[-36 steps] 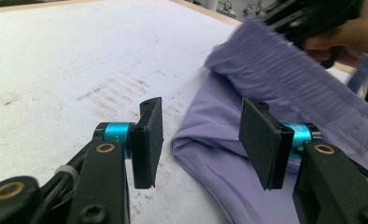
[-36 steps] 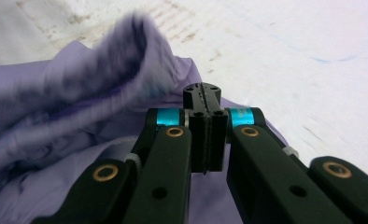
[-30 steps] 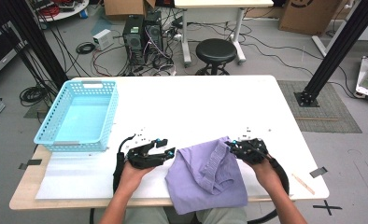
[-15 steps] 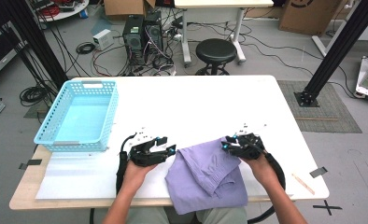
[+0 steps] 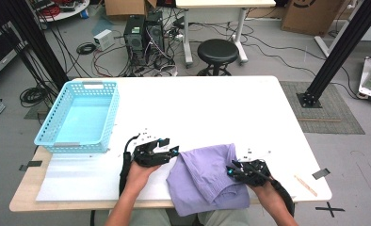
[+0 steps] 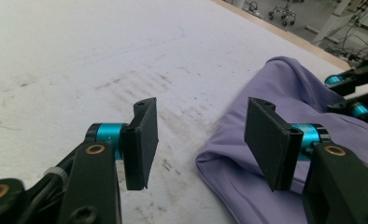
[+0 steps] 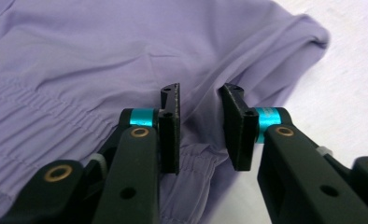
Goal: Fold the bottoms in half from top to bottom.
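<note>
Lying: purple cloth (image 5: 206, 178) crumpled on table (image 5: 221, 113), near edge.
Left gripper (image 6: 201, 140): fingers spread, opening, just beside cloth's edge.
Right gripper (image 7: 201, 128): fingers parted, opening, hovering above cloth's gathered band.

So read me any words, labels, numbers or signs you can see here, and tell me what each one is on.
No text can be read.
Cardboard box top right: part of a dark round mark, no legible letters.
Black X taped on the floor, a mark and not a word.
Basket, purple cloth, both tools: no writing shows.
</note>
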`<act>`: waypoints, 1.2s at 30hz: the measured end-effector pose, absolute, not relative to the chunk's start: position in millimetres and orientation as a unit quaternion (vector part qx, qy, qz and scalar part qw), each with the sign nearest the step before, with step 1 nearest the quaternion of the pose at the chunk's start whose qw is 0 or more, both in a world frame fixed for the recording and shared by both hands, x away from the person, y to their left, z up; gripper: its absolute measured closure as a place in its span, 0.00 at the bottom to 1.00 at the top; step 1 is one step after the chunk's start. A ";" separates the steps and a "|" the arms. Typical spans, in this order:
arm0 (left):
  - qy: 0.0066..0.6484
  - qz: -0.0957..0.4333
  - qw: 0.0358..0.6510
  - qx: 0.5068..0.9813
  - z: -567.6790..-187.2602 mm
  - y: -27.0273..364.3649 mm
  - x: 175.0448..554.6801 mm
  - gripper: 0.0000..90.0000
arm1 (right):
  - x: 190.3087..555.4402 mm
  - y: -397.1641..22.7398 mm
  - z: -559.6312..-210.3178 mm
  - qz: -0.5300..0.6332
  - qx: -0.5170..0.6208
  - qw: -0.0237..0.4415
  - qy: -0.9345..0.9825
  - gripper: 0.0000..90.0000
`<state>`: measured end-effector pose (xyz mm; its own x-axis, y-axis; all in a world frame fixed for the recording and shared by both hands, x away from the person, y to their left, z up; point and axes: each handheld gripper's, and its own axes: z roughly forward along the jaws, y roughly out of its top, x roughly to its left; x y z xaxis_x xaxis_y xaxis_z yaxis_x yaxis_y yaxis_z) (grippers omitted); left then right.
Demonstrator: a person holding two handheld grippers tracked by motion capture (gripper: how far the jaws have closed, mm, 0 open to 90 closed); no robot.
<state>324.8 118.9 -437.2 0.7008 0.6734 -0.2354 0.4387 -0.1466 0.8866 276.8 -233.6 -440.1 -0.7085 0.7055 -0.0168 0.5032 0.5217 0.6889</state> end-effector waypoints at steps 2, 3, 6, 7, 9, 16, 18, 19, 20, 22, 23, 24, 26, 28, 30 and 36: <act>0.372 0.101 0.527 0.757 -439.7 113.0 326.3 0.49 | 272.4 -232.1 -439.8 0.351 0.356 0.134 0.856 0.67; 0.374 0.097 0.519 0.763 -441.6 109.1 327.4 0.49 | 271.0 -231.9 -438.7 0.359 0.354 0.131 0.853 0.66; 0.382 0.089 0.495 0.775 -447.0 98.3 333.1 0.49 | 270.4 -237.2 -430.4 0.384 0.367 0.133 0.837 0.64; 0.387 0.084 0.484 0.781 -448.5 94.7 335.4 0.49 | 270.9 -240.1 -427.1 0.390 0.376 0.138 0.829 0.68; 0.390 0.073 0.456 0.797 -451.1 87.4 339.0 0.56 | 274.3 -245.5 -422.3 0.388 0.390 0.160 0.820 0.78; 0.396 0.091 0.431 0.806 -448.0 81.1 342.7 0.95 | 290.9 -237.6 -424.5 0.366 0.401 0.178 0.821 0.88; 0.404 0.095 0.441 0.796 -445.9 84.2 346.4 0.96 | 295.7 -232.4 -428.2 0.361 0.403 0.166 0.824 0.93; 0.408 0.103 0.448 0.789 -443.4 86.1 349.6 0.96 | 296.5 -230.7 -429.6 0.360 0.402 0.163 0.826 0.98; 0.411 0.108 0.452 0.784 -442.0 87.4 351.8 0.96 | 297.1 -228.0 -431.4 0.358 0.397 0.158 0.830 1.00; 0.415 0.121 0.452 0.780 -438.2 91.0 358.9 0.96 | 296.0 -225.1 -432.5 0.355 0.394 0.160 0.832 1.00; 0.419 0.126 0.452 0.777 -436.9 92.5 362.6 0.96 | 295.3 -224.5 -432.5 0.359 0.393 0.161 0.831 1.00; 0.423 0.130 0.450 0.776 -436.1 93.8 366.0 0.96 | 294.3 -224.4 -432.0 0.361 0.394 0.161 0.830 1.00; 0.431 0.135 0.451 0.770 -437.4 96.7 370.9 0.96 | 292.5 -224.8 -432.0 0.363 0.395 0.157 0.829 1.00; 0.435 0.136 0.445 0.771 -440.4 99.0 373.2 0.96 | 289.2 -225.4 -433.2 0.358 0.394 0.154 0.833 1.00; 0.427 0.136 0.447 0.774 -442.0 98.7 373.1 0.96 | 285.7 -226.7 -433.6 0.350 0.396 0.154 0.835 1.00; 0.424 0.158 0.473 0.756 -435.4 104.1 369.2 0.70 | 287.5 -235.0 -418.6 0.382 0.406 0.194 0.807 0.71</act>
<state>369.2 104.1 -435.4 0.5910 0.7904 -0.1615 0.4903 -0.1929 0.8500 287.5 -235.0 -418.6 -0.5953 0.8035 -0.0029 0.5074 0.3786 0.7741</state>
